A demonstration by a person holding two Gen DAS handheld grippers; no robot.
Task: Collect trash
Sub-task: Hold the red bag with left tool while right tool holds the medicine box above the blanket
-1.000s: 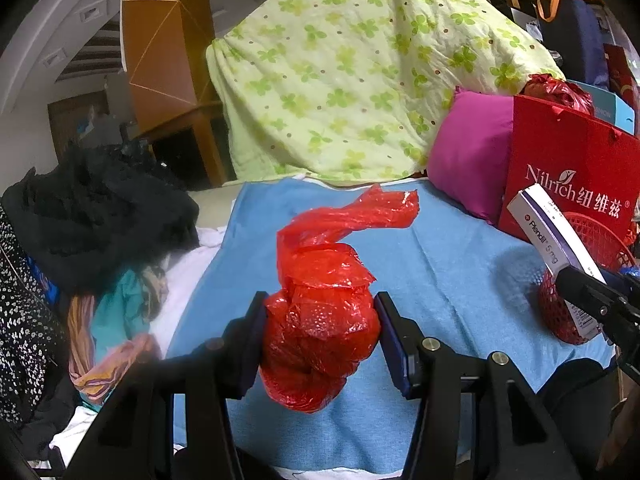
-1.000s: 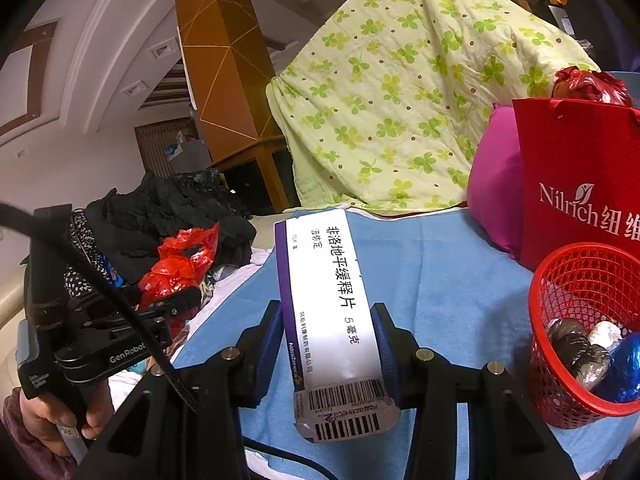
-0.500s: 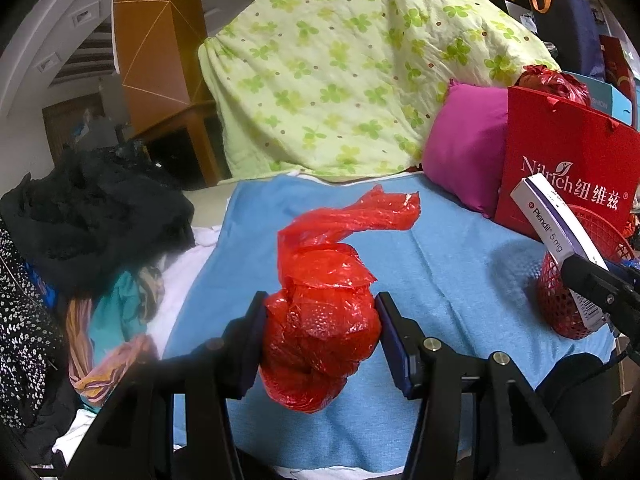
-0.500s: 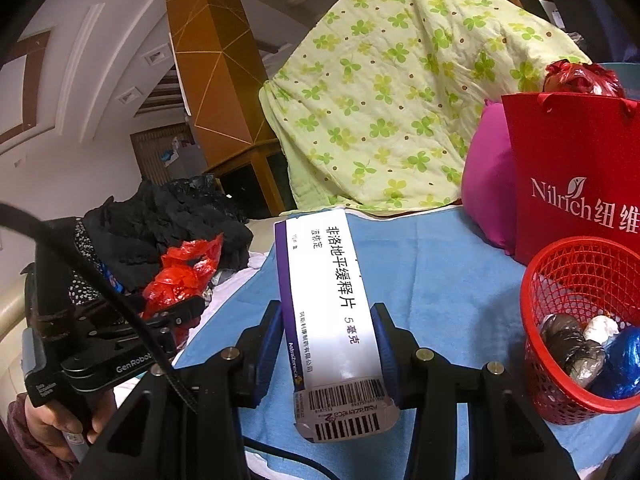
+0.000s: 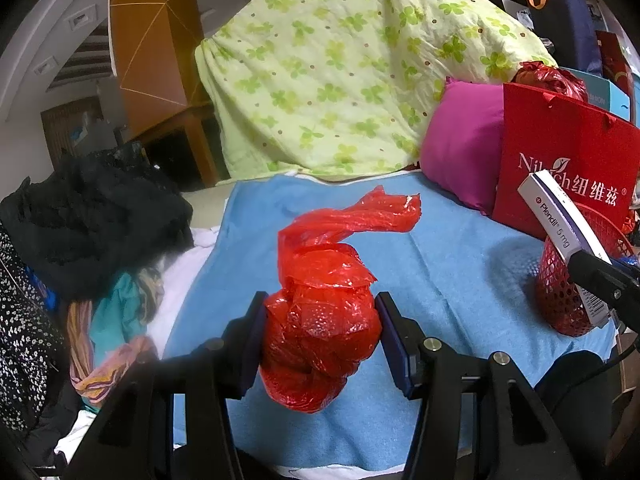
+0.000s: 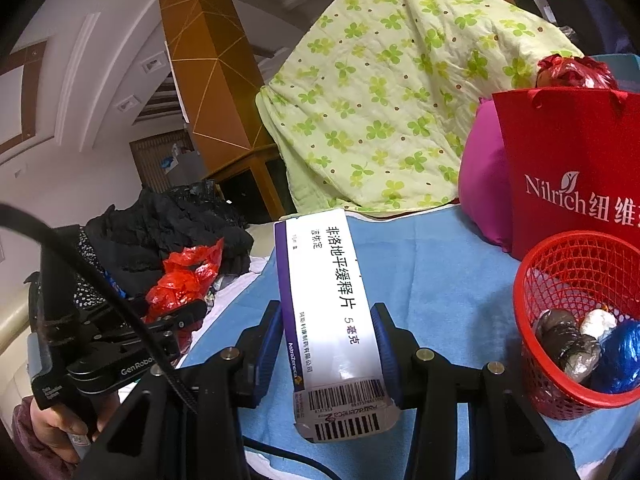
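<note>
Legibly, medicine box [image 6: 332,320] reads "AstraZeneca", Chinese characters, barcode at near end; in left wrist view its side reads "Plendil 5 mg". Red paper bag [image 6: 576,172] behind red basket [image 6: 568,384]: "Nilrich". Left gripper [image 5: 320,328] body: "GenRobo…". Right gripper [image 6: 326,340]: jaws partly apart, clamped on box, just left of basket. Left jaws partly apart, clamped on crumpled red plastic bag [image 5: 320,320], above blue towel [image 5: 452,264], well left of basket.
</note>
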